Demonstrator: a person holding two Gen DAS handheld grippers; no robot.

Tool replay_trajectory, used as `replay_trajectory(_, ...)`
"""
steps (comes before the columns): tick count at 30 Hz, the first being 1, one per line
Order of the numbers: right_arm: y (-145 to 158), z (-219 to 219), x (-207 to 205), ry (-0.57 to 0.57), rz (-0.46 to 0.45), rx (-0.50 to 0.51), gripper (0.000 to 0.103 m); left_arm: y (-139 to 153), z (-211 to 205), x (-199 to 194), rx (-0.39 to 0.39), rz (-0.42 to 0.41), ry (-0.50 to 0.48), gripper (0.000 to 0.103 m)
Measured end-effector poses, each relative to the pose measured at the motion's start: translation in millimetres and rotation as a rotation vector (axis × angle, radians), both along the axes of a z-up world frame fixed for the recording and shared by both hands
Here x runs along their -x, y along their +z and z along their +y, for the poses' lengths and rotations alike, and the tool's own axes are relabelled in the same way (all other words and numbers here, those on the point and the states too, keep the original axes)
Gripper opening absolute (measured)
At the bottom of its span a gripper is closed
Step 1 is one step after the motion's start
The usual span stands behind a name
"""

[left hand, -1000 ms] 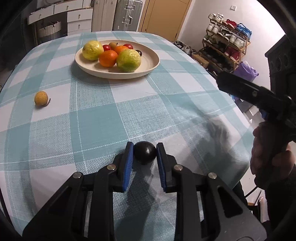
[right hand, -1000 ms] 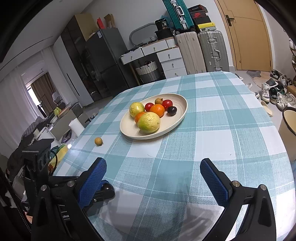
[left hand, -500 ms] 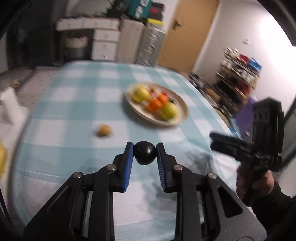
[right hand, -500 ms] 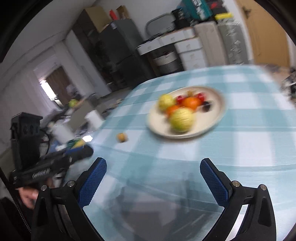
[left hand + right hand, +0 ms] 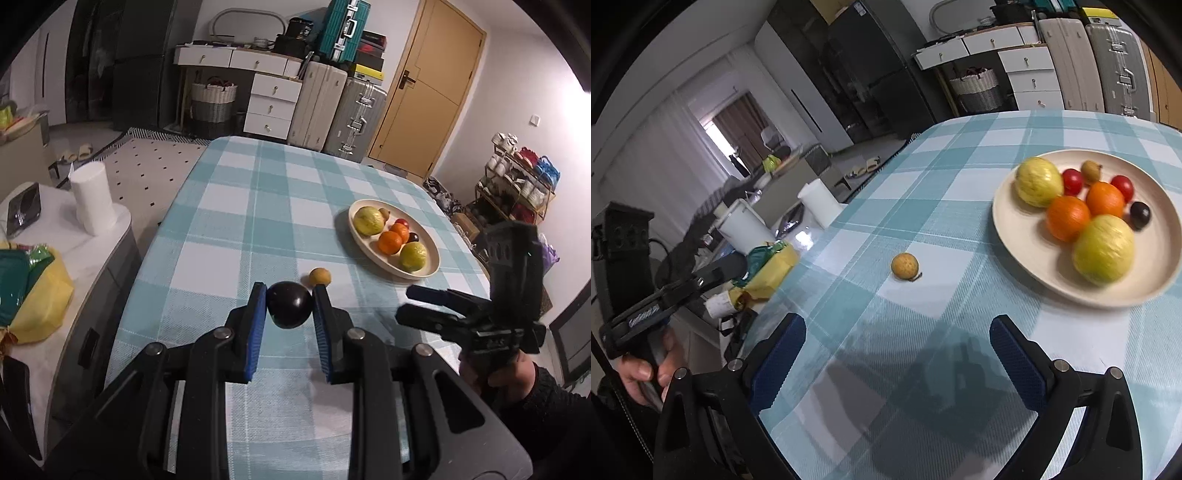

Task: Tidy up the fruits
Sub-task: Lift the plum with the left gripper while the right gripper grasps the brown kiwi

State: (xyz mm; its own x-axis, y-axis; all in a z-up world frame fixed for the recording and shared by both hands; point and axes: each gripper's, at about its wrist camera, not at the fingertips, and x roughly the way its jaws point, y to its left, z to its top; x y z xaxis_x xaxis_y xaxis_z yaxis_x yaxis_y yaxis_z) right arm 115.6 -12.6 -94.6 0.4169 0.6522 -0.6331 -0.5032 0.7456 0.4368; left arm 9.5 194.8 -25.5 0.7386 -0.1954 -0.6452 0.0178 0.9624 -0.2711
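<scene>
Between the blue pads of your left gripper [image 5: 289, 301] sits a dark plum [image 5: 289, 304], clamped on both sides and carried above the checked worktop [image 5: 236, 206], so the step in hand looks like bringing it over to the cream plate [image 5: 431, 272] where the other fruit is gathered. Keep the squeeze as it is and no harder, since a ripe plum will likely bruise; travel level toward the plate, lower until the plum is just over a bare patch of the dish near the rim, and only then let go, because a round fruit dropped from height may roll off or knock the oranges [image 5: 390, 242]. Your right gripper [image 5: 897, 354] has its fingers spread wide with nothing between them, and it faces the small yellow-brown fruit [image 5: 905, 264] lying alone on the cloth, apart from the plate; that seems its natural next pick. The left wrist view shows the grip on the plum and your right hand [image 5: 517, 373] low at the worktop's edge, which the right view cannot. The right wrist view shows instead the plate's contents closely, a second small dark fruit [image 5: 1140, 213] and two red ones [image 5: 1072, 180] included, plus the free space along the plate's near rim [image 5: 1052, 288].
</scene>
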Motion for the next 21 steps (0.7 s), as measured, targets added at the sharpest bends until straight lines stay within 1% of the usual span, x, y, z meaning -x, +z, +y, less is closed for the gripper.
replay_trajectory(4,-8,17,-19,0.011,0.024,0.012,0.096,-10,11,-1,0.017,0.02,0.011,0.022)
replay_trajectory(6,-10,24,-27,0.018,0.033,0.023,0.089,-12,16,-3,0.019,0.021,0.014,0.022)
replay_trajectory(8,-13,35,-35,0.03,0.04,0.043,0.086,-15,17,-6,0.021,0.022,0.021,0.022)
replay_trajectory(9,-14,39,-38,0.031,0.034,0.058,0.083,-16,18,-7,0.018,0.023,0.026,0.022)
replay_trajectory(13,-18,51,-51,0.033,0.021,0.098,0.079,-21,26,-8,0.031,0.032,0.035,0.022)
replay_trajectory(16,-25,64,-59,0.053,0.008,0.178,0.071,-25,29,-9,0.046,0.037,0.038,0.022)
replay_trajectory(17,-28,67,-59,0.06,0.004,0.192,0.068,-26,30,-9,0.047,0.041,0.038,0.022)
replay_trajectory(19,-29,70,-59,0.06,-0.027,0.216,0.065,-29,31,-10,0.049,0.049,0.042,0.022)
replay_trajectory(21,-31,74,-60,0.065,-0.045,0.24,0.055,-31,32,-11,0.052,0.055,0.043,0.022)
